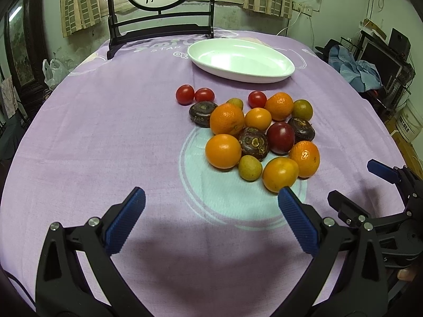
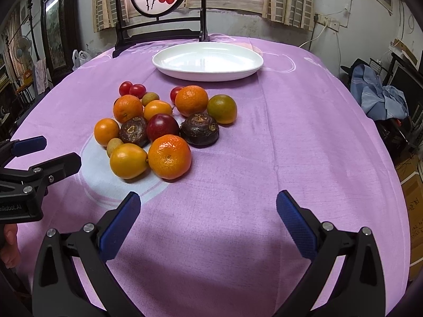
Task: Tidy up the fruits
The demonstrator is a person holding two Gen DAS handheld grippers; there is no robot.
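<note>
Fruits (image 1: 253,134) lie heaped between white plate (image 1: 240,60) and both wide-apart, empty claws.

I am viewing through two wrist cameras, each looking forward along its open jaws, low over the bench (image 1: 105,121). The left view is facing the fruit pile (image 1: 253,134) from its left, the right view from its right. Both are sharing the pile, the white dish (image 2: 207,62) and the window wall.
</note>
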